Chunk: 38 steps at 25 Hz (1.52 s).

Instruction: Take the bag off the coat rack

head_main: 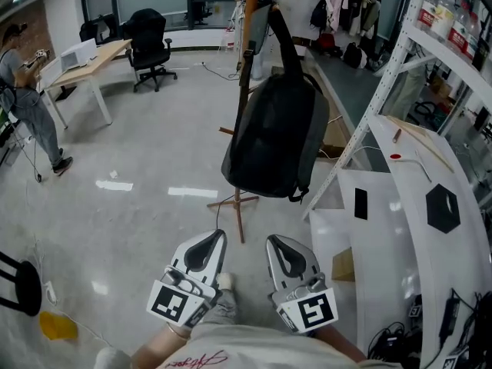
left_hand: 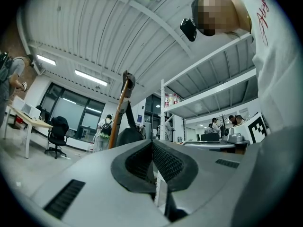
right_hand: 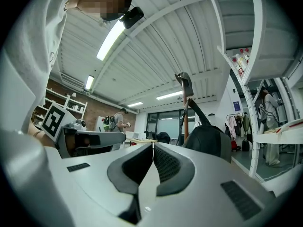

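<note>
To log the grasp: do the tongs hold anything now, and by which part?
Nothing: left tongs and right tongs are shut, empty; the bag hangs untouched.

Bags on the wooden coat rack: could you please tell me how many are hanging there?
1. A dark backpack hangs by its strap from the coat rack pole, near the middle of the head view. Anything behind it would be hidden.
</note>
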### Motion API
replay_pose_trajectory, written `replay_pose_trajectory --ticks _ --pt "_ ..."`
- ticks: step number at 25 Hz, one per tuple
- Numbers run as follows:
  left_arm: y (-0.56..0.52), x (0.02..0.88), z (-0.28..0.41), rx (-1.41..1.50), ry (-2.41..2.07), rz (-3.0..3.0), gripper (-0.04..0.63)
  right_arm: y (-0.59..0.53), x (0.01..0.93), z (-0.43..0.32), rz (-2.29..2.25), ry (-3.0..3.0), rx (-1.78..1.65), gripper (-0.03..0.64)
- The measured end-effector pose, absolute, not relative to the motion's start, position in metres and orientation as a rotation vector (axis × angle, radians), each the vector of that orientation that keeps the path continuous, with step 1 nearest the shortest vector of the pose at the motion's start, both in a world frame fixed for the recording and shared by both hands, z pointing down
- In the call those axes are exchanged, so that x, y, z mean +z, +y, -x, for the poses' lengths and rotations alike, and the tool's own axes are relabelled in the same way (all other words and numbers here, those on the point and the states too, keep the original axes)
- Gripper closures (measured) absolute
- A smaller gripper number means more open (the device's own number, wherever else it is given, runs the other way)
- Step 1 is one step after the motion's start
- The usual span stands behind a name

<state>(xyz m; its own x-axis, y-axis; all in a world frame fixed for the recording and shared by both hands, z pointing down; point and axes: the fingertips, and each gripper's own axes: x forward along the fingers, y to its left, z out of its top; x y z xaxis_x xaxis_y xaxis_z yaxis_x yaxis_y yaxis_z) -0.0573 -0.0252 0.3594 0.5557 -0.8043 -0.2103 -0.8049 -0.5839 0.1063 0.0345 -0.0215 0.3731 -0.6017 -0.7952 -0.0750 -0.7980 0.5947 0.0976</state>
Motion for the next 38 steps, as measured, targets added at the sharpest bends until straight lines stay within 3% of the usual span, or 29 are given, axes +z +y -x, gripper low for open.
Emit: replay_pose_trajectory --ticks 18,38 --pt "-0.228 0.345 0.092 0.303 1.287 2.805 0.577 -0.223 0.342 -0.003 1.484 2.695 0.237 0.595" --pt "-0.291 0.330 0.081 0.293 1.277 2.841 0.577 -0.279 0.332 -0.008 1.454 2.715 0.219 0.595"
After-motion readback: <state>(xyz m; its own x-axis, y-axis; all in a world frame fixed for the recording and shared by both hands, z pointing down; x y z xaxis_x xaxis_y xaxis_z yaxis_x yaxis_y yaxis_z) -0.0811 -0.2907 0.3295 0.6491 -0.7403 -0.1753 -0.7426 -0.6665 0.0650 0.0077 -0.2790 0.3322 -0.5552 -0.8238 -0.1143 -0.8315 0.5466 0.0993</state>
